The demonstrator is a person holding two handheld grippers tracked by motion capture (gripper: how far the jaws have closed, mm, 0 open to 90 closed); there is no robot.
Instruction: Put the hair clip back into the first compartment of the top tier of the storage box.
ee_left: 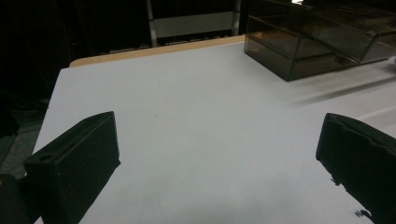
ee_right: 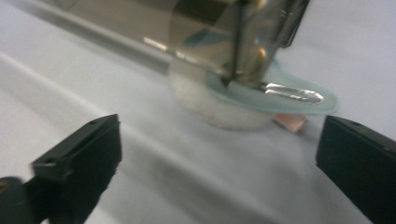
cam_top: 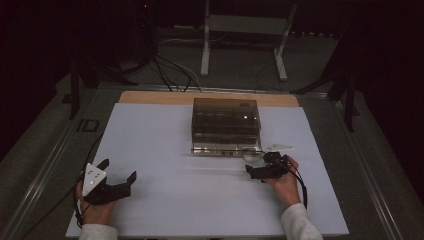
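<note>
A smoky see-through drawer box [cam_top: 226,124] stands in the middle of the white sheet [cam_top: 165,150]. At its front right corner lies a small round white pad with a pale blue-green disc on top [ee_right: 224,105], seen close up in the right gripper view. My right gripper [cam_top: 258,164] is open just in front of this round piece, jaws wide on either side, touching nothing [ee_right: 219,126]. My left gripper [cam_top: 117,170] rests open at the sheet's front left, far from the box [ee_left: 299,51], with only bare sheet between its jaws [ee_left: 219,126].
A small pinkish piece [ee_right: 290,122] peeks out beside the round pad. The wooden table edge [cam_top: 150,97] runs behind the sheet. A white metal stand [cam_top: 245,30] and cables [cam_top: 170,70] lie on the floor beyond the table.
</note>
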